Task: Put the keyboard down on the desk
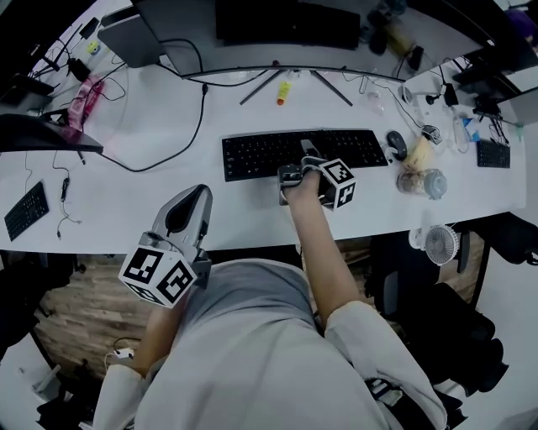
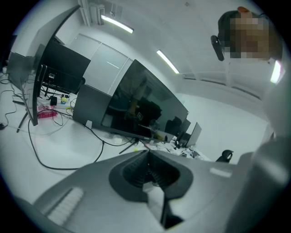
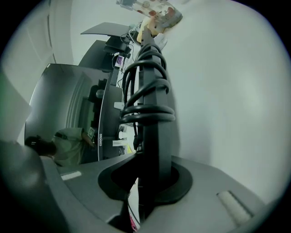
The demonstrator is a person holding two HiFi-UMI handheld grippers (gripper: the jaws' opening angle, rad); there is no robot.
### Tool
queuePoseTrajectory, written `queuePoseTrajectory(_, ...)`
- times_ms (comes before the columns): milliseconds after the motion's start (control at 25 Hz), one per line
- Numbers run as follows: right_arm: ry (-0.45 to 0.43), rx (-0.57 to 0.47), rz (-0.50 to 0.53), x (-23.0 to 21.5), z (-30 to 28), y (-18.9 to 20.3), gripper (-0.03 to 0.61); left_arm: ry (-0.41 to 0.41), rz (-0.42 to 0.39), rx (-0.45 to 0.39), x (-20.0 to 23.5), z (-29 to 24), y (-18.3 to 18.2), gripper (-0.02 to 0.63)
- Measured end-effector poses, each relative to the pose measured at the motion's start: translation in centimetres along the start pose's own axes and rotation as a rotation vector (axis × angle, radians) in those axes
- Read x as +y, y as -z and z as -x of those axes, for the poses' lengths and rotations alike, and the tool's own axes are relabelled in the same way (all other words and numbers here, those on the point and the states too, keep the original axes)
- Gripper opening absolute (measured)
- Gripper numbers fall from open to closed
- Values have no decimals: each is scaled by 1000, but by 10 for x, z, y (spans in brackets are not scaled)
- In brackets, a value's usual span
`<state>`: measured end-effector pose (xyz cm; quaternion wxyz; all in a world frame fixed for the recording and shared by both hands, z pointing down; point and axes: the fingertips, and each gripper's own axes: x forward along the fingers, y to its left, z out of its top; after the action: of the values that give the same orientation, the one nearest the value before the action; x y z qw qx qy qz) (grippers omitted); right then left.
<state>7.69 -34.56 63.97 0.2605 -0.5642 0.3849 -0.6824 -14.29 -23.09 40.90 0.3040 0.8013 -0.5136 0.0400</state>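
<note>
**A:** When we look down from the head view, where do we find the keyboard [image 1: 261, 154]?

**B:** We see it stretched lengthwise across the white desk [image 1: 126, 201], in front of the curved monitor [image 1: 286, 21]. The mouse [image 1: 397, 144] sits just beside its right end. We cannot tell whether it rests fully on the surface.

**A:** What do we hold it with?

**B:** We have the right gripper [image 1: 303, 164] on the middle of its near edge. In the right gripper view the 2 jaws pinch the black slab edge-on, and a coiled cable [image 3: 146, 111] wraps round it just past them.

**A:** And our other tool?

**B:** We keep the left gripper [image 1: 195, 200] at the desk's near edge, well apart from the keyboard. In the left gripper view its 2 jaws are pressed together with nothing between them.

**A:** Can we read any writing?

**B:** Very little. The marker cube [image 1: 338, 182] on the right gripper carries black-and-white square patterns, not letters. We notice a small pale logo [image 3: 100, 138] on the monitor's frame in the right gripper view, too small for us to read. The key legends show only as specks.

**A:** What else do we see nearby?

**B:** We see a yellow tube [image 1: 285, 88] between the monitor's 2 stand legs. A clear jar [image 1: 424, 182] stands to the keyboard's right, and a small white fan [image 1: 440, 244] sits near the desk's right front edge.
</note>
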Motion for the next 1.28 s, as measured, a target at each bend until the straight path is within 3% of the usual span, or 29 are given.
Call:
queuePoseTrajectory(200,19,-8,-1,1,-2,1,72,-1,7,-4,1,1,1,0)
queuePoseTrajectory(360,4,-6,10,7,-4,3,126,-1,13,-10,3,2,1,0)
queuePoseTrajectory(720,-24,53,58,32,-4,19,379,17,26,-5,1,1,3,0)
queuePoseTrajectory(920,15,71,102,34,-2,24,451,28,29,-11,0,1,2,0)
queuePoseTrajectory(1280,40,70,47,22,11,25,463,43,34,-14,-1,3,2,0)
